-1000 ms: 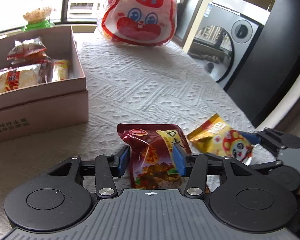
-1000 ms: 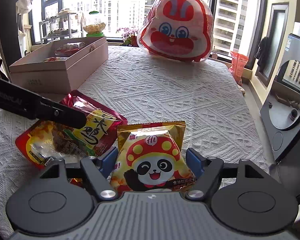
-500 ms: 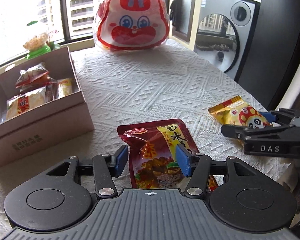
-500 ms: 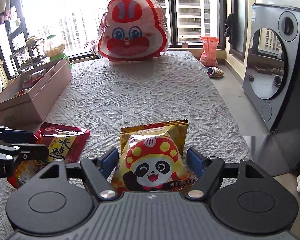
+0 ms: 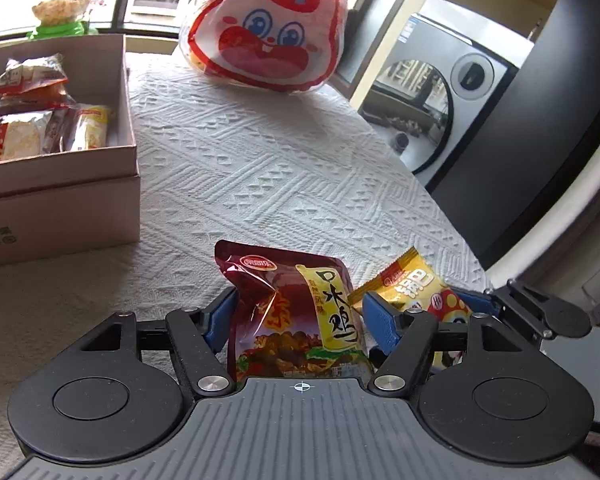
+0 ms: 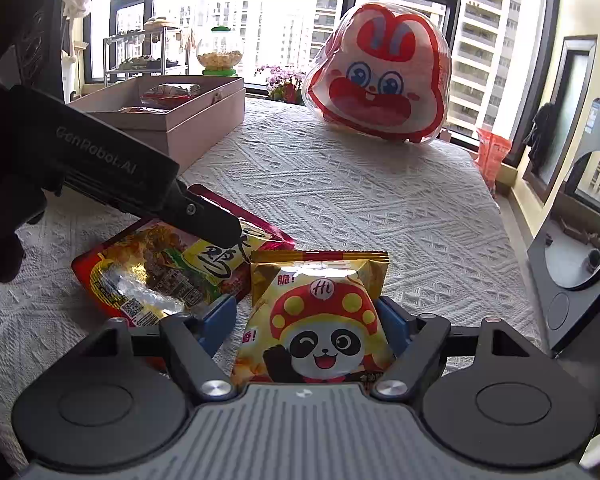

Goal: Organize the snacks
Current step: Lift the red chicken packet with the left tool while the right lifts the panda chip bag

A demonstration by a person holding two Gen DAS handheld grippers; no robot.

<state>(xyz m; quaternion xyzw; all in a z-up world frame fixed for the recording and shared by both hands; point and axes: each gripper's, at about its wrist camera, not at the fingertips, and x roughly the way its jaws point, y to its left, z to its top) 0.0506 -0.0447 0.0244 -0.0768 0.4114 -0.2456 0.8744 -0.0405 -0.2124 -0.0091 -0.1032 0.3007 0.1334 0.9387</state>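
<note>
My left gripper is shut on a dark red snack pouch, which crumples between the blue pads; the pouch also shows in the right wrist view under the left gripper's body. My right gripper has closed on a yellow panda snack bag, which bulges between its pads; the bag also shows in the left wrist view. Both packets are low over the white tablecloth. A pink open box holding several snack packets stands at the left.
A large red-and-white rabbit-face bag sits at the table's far end. A green-based jar stands behind the box by the window. The table's right edge drops off toward a washing machine.
Both grippers have narrowed onto their packets. The left view swung back low and close over the red pouch, which now stands crumpled between the pads; the right gripper sits close beside it.
</note>
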